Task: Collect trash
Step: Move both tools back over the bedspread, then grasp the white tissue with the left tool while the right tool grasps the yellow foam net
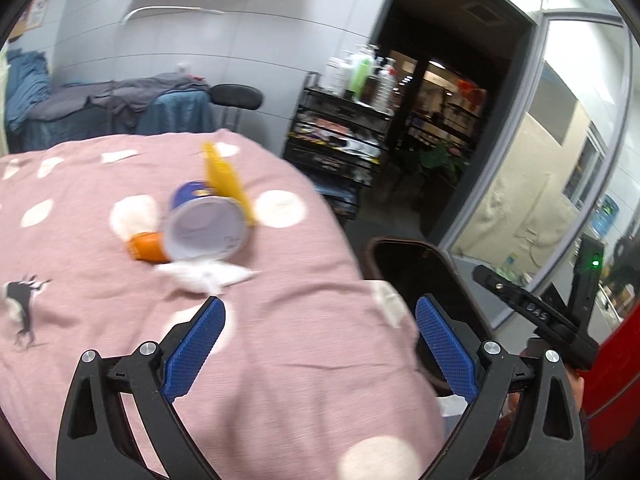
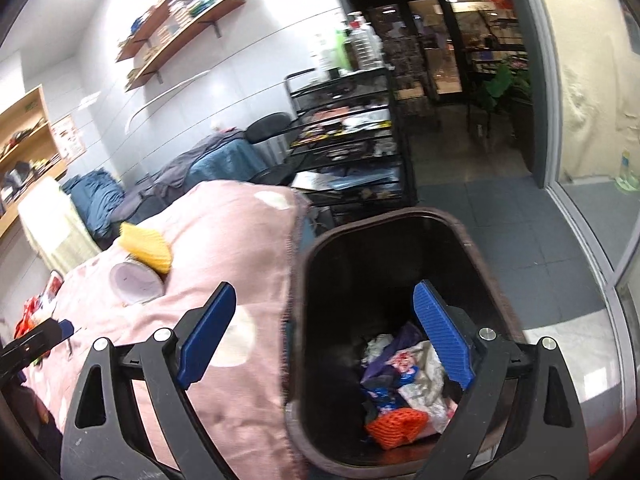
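I am holding two claws over a pink spotted quilt [image 1: 280,340] beside a dark bin [image 2: 400,248]. Behind the quilt a black wire cart [image 1: 340,136] of bottles is standing against a grey wall, next to a dark doorway [image 1: 452,80]; wooden shelves [image 2: 180,28] are hanging higher up.

My left claw [image 1: 318,344] is hovering open and empty, blue pads [image 1: 196,344] spread wide above the quilt. Ahead of it, near but apart, trash is lying in a cluster: a white-bottomed cup [image 1: 206,228] on its side, an orange piece [image 1: 146,246] touching it on the left, a yellow wrapper [image 1: 226,180] behind, and a crumpled white tissue [image 1: 204,274] closest to my pads. All are blurred.

My right claw [image 2: 324,332] is also hanging open and empty, one pad over the quilt, the other over the bin's mouth. Inside the bin, crumpled wrappers [image 2: 404,372] and an orange net [image 2: 396,424] are lying at the bottom, partly hidden by my claw's frame.
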A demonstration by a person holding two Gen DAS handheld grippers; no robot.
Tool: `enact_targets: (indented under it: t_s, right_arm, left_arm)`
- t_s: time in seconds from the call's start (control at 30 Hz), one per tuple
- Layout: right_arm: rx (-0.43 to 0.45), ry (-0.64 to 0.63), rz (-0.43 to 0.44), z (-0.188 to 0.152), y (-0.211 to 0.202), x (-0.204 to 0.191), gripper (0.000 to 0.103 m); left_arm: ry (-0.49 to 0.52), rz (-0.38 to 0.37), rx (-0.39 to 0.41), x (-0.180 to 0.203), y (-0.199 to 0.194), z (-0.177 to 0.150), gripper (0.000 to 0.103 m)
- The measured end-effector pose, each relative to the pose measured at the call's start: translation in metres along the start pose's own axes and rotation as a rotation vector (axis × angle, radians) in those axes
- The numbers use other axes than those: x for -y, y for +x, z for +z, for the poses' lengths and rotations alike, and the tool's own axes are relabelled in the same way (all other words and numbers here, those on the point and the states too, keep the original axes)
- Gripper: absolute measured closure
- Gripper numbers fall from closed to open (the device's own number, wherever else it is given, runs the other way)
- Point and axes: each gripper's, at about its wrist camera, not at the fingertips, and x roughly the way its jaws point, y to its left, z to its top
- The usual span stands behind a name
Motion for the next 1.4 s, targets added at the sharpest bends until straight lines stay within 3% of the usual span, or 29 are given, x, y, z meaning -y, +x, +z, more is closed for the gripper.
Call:
enact_targets:
  t_s: [0.43, 0.67, 0.9, 1.17, 1.4]
  right_arm:
    - [-0.109, -0.183, 0.197, -0.010, 0.029, -0.098, 0.013]
    - [-0.167, -0.296, 0.268, -0.013, 0.041, -0.147, 0.013]
    - [-0.199, -0.402, 0.297, -0.014, 0.053, -0.180, 0.013]
    - [-0.214, -0.380, 0.284, 0.000, 0.073, -0.186, 0.013]
    - [-0.228, -0.365, 0.266, 0.004, 0.087, -0.177, 0.013]
  left_arm:
    - [-0.085, 0.140, -0.006, -0.070, -0.015, -0.002, 0.008]
    - [-0.142, 0.157, -0.043, -0.100, -0.010, 0.002, 0.009]
    - [-0.124, 0.157, -0.098, -0.110, 0.011, 0.013, 0.010]
    - [-0.017, 0.109, -0.225, -0.099, 0.056, 0.030, 0.012]
    - [0.007, 0.101, -0.372, -0.100, 0.105, 0.039, 0.015]
